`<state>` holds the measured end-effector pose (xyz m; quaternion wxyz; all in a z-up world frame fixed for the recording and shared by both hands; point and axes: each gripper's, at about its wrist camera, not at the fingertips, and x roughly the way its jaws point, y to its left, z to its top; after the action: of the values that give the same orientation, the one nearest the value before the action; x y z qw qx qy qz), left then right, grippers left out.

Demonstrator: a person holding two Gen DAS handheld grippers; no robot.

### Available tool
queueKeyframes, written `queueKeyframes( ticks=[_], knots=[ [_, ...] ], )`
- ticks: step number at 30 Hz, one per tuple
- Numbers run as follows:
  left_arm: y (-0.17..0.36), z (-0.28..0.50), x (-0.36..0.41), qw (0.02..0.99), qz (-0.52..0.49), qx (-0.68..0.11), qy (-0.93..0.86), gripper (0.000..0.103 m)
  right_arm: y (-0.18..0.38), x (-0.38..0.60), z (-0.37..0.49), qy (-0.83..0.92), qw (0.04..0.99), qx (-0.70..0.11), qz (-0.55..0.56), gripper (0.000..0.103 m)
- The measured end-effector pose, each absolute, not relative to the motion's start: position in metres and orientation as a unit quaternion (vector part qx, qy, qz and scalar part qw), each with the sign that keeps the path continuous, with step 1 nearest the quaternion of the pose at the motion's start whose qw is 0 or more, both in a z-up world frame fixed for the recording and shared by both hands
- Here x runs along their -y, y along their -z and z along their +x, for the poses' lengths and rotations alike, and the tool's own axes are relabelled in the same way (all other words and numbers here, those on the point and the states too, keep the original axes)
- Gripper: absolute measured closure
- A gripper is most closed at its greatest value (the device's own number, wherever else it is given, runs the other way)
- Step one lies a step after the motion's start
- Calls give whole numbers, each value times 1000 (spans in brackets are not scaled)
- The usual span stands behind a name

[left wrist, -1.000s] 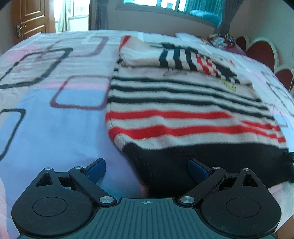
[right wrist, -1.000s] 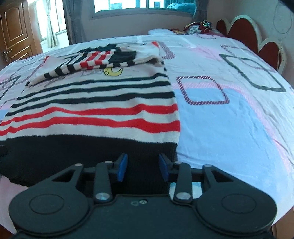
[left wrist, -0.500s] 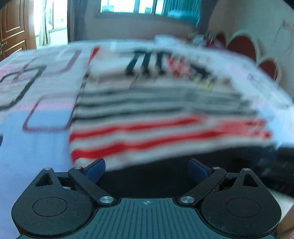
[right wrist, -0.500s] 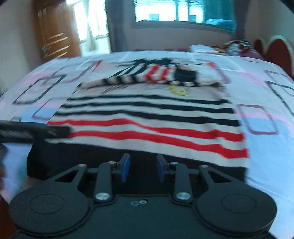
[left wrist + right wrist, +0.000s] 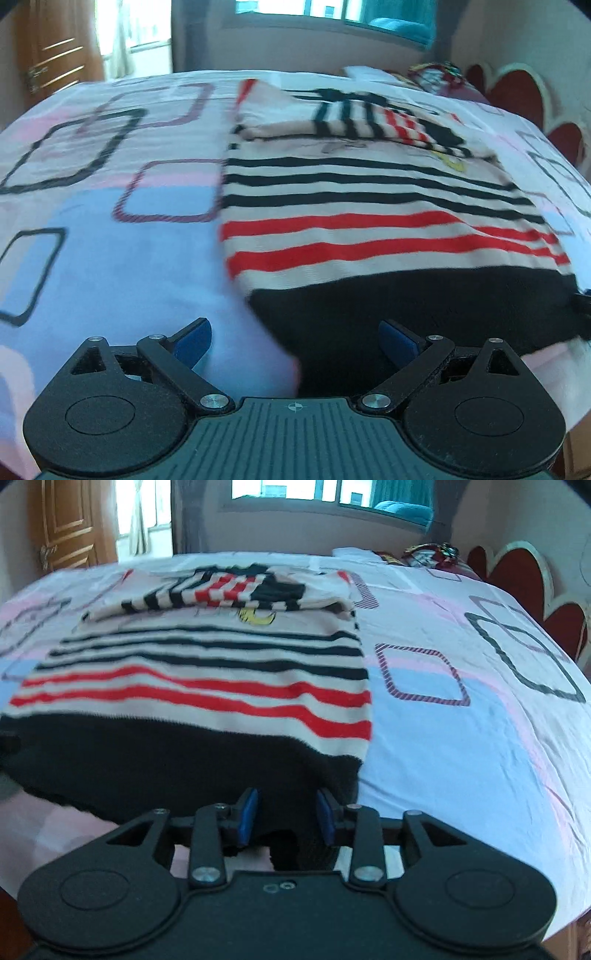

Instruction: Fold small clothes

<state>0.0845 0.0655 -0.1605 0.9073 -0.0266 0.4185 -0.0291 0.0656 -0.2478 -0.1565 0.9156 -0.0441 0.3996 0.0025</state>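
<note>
A striped knit sweater (image 5: pixel 369 206) lies flat on the bed, cream with black and red stripes and a wide black hem, its sleeves folded across the far end. It also shows in the right wrist view (image 5: pixel 207 672). My left gripper (image 5: pixel 295 339) is open at the hem's near left corner, with the black hem between its blue pads. My right gripper (image 5: pixel 286 816) is partly open at the hem's near right corner; the black hem fabric sits between its pads (image 5: pixel 248 814), not pinched.
The bed sheet (image 5: pixel 110 258) is white with blue, pink and black square patterns. A red scalloped headboard (image 5: pixel 517 572) stands at the right. A wooden door (image 5: pixel 66 528) and a window are behind the bed. A small bundle (image 5: pixel 428 554) lies at the far edge.
Both grippers swung sideways and came back to the hem corners. The right jaws have opened a little wider. The sweater has not moved.
</note>
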Motion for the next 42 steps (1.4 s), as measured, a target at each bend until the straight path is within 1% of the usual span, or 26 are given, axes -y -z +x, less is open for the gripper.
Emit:
queueKeyframes(
  ticks=[1, 2, 4, 7, 8, 9, 10, 11, 13, 14, 16, 19, 22, 24, 25, 27, 29, 30, 31, 32, 34, 36, 37, 38, 42],
  knots=[
    [163, 86, -71, 904, -38, -425, 25, 7, 153, 249, 64, 0, 918, -395, -35, 65],
    [167, 90, -75, 899, -55, -434, 25, 7, 152, 251, 64, 3, 919, -393, -26, 60],
    [170, 93, -81, 896, -81, -437, 28, 7, 152, 257, 64, 13, 918, -396, -8, 56],
    [172, 95, -79, 895, -94, -435, 36, 7, 160, 266, 70, 20, 911, -412, 17, 57],
    [171, 96, -77, 893, -101, -436, 44, 11, 162, 267, 71, 20, 908, -417, 24, 57],
    [171, 97, -74, 893, -96, -437, 46, 27, 164, 268, 72, 21, 908, -418, 29, 56],
    [169, 97, -71, 894, -87, -437, 47, 39, 164, 269, 72, 22, 907, -419, 34, 57],
    [168, 98, -70, 892, -87, -440, 52, 42, 164, 269, 72, 24, 906, -420, 37, 60],
    [165, 101, -69, 889, -96, -445, 53, 51, 163, 268, 72, 24, 906, -422, 33, 66],
    [164, 102, -69, 887, -98, -448, 56, 56, 162, 267, 72, 25, 905, -423, 29, 71],
    [163, 102, -66, 883, -104, -454, 64, 63, 160, 269, 72, 25, 905, -424, 33, 77],
    [163, 103, -62, 876, -111, -463, 70, 63, 159, 271, 72, 26, 903, -428, 36, 78],
    [164, 104, -64, 871, -128, -469, 68, 63, 162, 271, 75, 42, 901, -430, 27, 62],
    [163, 103, -65, 867, -136, -473, 72, 63, 164, 274, 74, 38, 900, -433, 36, 62],
    [163, 102, -66, 865, -142, -475, 77, 63, 165, 274, 74, 37, 900, -433, 34, 63],
    [164, 100, -69, 860, -156, -479, 82, 63, 163, 274, 73, 33, 898, -437, 40, 70],
    [165, 100, -70, 859, -160, -479, 87, 63, 161, 273, 71, 20, 896, -441, 49, 82],
    [165, 101, -71, 858, -163, -479, 90, 66, 161, 272, 71, 15, 895, -443, 50, 83],
    [166, 102, -72, 857, -167, -480, 91, 81, 161, 271, 70, 14, 895, -444, 50, 83],
    [168, 104, -73, 853, -172, -484, 93, 85, 160, 272, 71, 15, 895, -443, 53, 84],
    [170, 107, -74, 850, -181, -485, 94, 85, 162, 273, 72, 14, 893, -446, 56, 84],
    [168, 108, -71, 854, -172, -481, 99, 89, 163, 274, 75, 13, 892, -448, 62, 84],
    [165, 107, -70, 857, -170, -476, 101, 90, 162, 275, 75, 11, 891, -449, 66, 86],
    [161, 107, -70, 862, -170, -467, 103, 90, 160, 275, 75, 5, 893, -445, 67, 92],
    [140, 112, -67, 885, -156, -425, 111, 91, 147, 278, 70, -4, 904, -419, 81, 92]
  ],
)
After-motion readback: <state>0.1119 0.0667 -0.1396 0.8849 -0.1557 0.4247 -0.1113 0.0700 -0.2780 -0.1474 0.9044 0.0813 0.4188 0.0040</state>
